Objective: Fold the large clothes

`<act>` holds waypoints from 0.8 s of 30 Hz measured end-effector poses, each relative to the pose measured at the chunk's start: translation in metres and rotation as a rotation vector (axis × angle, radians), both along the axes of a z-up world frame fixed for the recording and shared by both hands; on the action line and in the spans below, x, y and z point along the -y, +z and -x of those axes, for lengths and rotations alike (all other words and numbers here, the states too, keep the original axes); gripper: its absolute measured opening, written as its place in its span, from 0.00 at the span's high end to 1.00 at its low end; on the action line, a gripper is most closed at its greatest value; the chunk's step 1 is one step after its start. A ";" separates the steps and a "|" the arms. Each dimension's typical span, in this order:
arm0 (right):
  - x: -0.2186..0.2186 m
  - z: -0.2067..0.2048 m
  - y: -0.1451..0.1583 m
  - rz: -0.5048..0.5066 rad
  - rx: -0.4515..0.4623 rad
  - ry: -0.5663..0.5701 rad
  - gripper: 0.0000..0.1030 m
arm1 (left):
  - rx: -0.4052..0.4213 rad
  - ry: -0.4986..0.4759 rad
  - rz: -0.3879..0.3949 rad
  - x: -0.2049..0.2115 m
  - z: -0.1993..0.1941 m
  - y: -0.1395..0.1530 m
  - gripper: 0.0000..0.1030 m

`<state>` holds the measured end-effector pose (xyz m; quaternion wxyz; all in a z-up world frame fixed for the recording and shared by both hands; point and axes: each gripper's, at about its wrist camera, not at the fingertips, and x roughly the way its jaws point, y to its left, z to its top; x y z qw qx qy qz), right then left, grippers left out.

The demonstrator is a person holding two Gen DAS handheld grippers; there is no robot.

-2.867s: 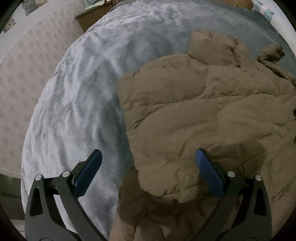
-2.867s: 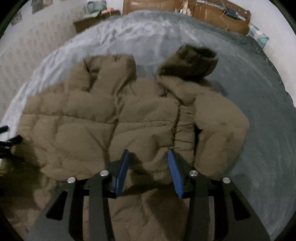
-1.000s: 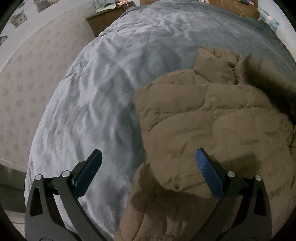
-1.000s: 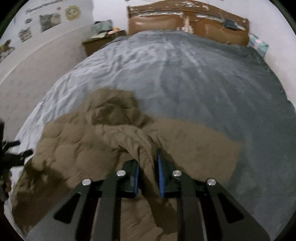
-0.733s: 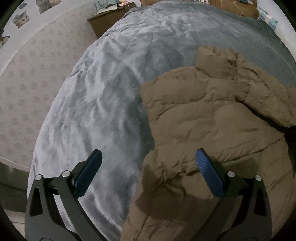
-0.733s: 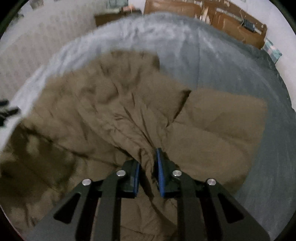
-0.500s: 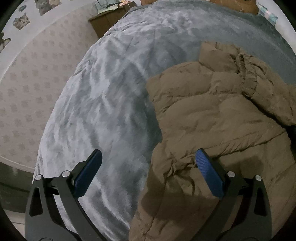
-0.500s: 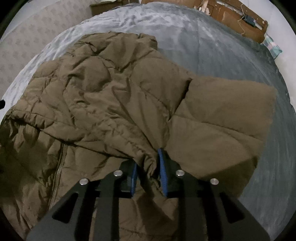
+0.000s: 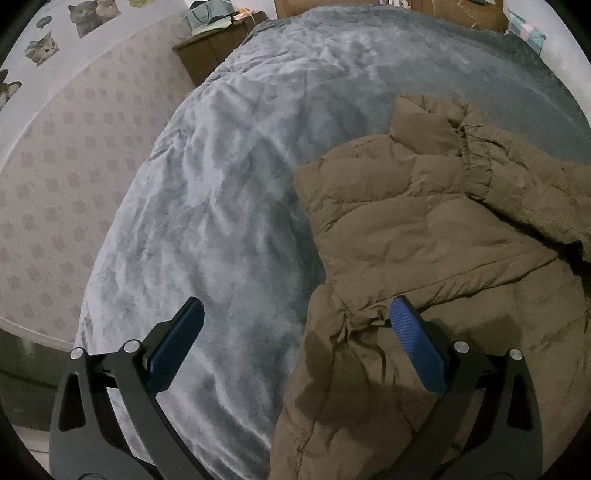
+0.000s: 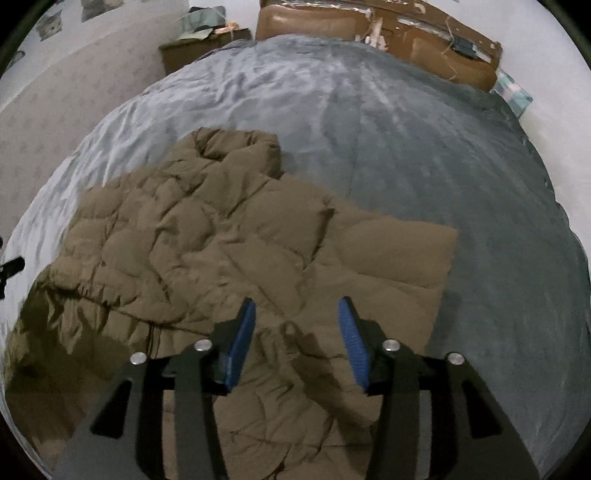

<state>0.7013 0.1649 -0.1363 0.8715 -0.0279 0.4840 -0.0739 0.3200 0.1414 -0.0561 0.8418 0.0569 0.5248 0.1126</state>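
1. The left gripper point(image 9: 295, 325) hangs over the bed point(image 9: 207, 206) with its fingers point(image 9: 177, 343) spread wide and released. The left finger is over bare grey blanket; the right one is at a rumpled fold on the jacket's near edge, though whether it touches is unclear.
2. The jacket point(image 9: 424, 229), a brown puffer, lies on the bed to the right of that gripper, with a sleeve point(image 9: 517, 177) and its gathered cuff folded across the body.
3. The right gripper point(image 10: 295, 332) is above the jacket point(image 10: 229, 251). Its fingers point(image 10: 240, 339) have just been opening and now stand apart, released; a wrinkled ridge of fabric lies between them, pressed by neither pad.
4. Past the fingers the jacket's folded body spreads flat, its collar point(image 10: 236, 147) bunched at the far end. To the right lies open blanket.
5. Beyond the bed stand a brown headboard point(image 10: 369, 33) and, at far left, a nightstand point(image 10: 199, 48) with clutter on top. Nothing blocks either gripper.
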 end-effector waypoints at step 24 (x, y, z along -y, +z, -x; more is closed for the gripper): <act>-0.095 -0.090 -0.059 0.034 -0.057 0.201 0.49 | -0.053 -0.007 -0.030 -0.018 -0.041 -0.042 0.03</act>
